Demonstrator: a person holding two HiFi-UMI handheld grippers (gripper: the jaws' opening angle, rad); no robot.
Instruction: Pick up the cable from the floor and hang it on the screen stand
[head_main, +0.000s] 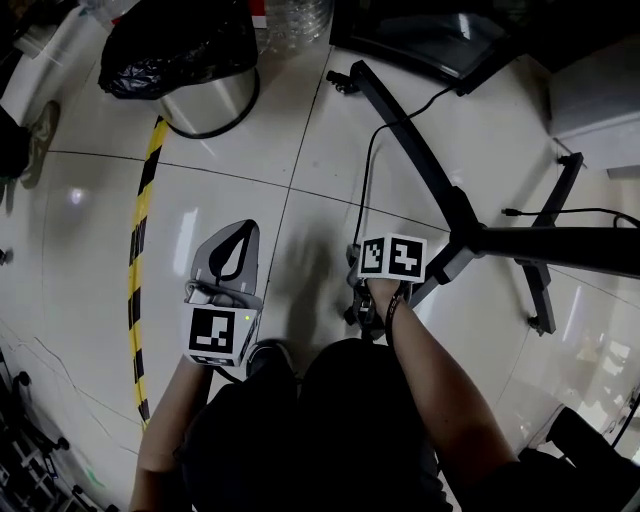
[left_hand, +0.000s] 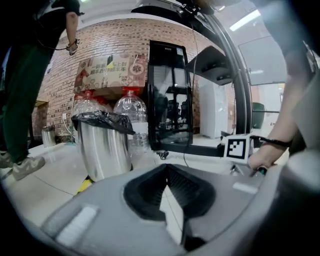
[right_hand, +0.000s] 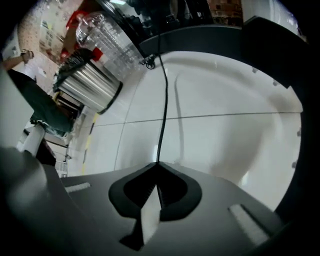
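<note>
White glossy tile made up the floor (head_main: 250, 160) beneath us, and across it sprawled the black screen stand (head_main: 420, 150), its long legs reaching out over the tile. A steel bin (head_main: 205, 100) lined with a black bag stood well apart from it, at the far left. Our left claw (left_hand: 166, 167) hung closed with nothing in it. Our right claw (right_hand: 158, 167) pointed steeply down, its jaws pinched together on the cable (right_hand: 163, 125), which ran out from the tips over the tile towards the foot of the stand. We judged that thin black cable to be light and limp, apt to sag and trail wherever it went unsupported, and slick enough to slide through a loose pinch. A hold some way along its run, not at the very end, seemed best for draping it over the stand.
</note>
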